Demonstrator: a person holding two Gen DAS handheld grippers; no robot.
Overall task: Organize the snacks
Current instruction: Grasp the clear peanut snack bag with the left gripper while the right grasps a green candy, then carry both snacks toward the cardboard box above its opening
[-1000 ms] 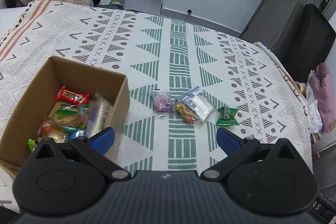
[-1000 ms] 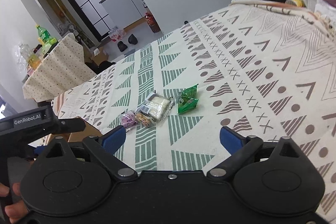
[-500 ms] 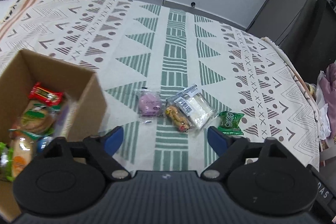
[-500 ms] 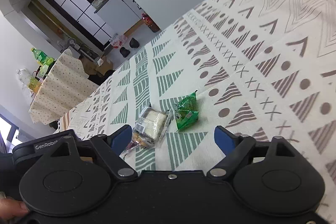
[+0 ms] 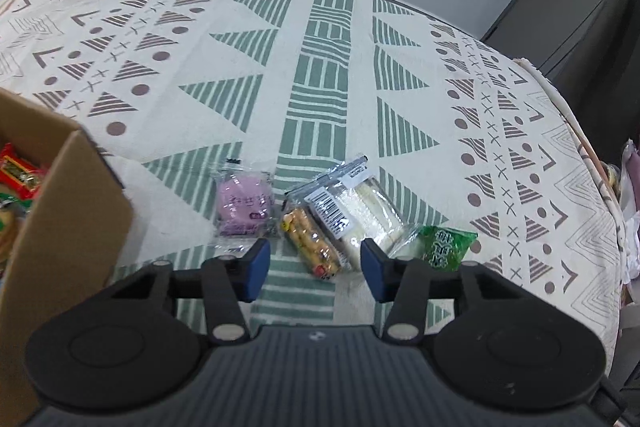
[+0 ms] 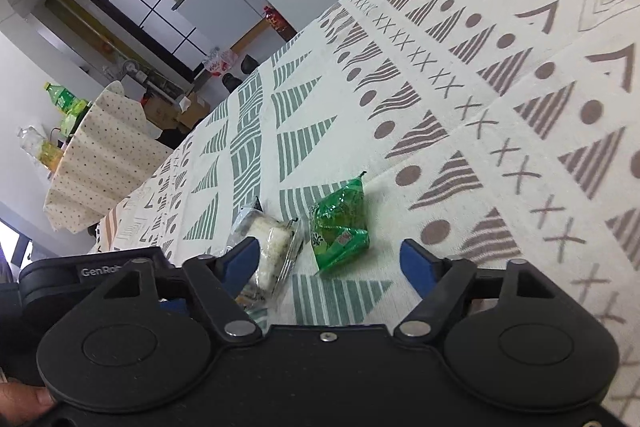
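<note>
My left gripper (image 5: 314,265) points down at table (image 5: 224,79), jaws closing, nothing pinched yet. Peanut bar pack (image 5: 311,241) lies right between blue pads, long way running up and away, a bit slanted. Sandwich pack (image 5: 356,205) touches its right side, purple bun pack (image 5: 244,207) just left. My right gripper (image 6: 326,263) wider, also closing, nothing held; green snack pack (image 6: 338,227) just ahead between pads. Box (image 5: 60,211) sits left, nearer left gripper.

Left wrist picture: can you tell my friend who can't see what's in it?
The left gripper, its fingers closing, hangs above four wrapped snacks: purple, peanut, sandwich, green. They lie on a patterned cloth beside a cardboard box.
</note>
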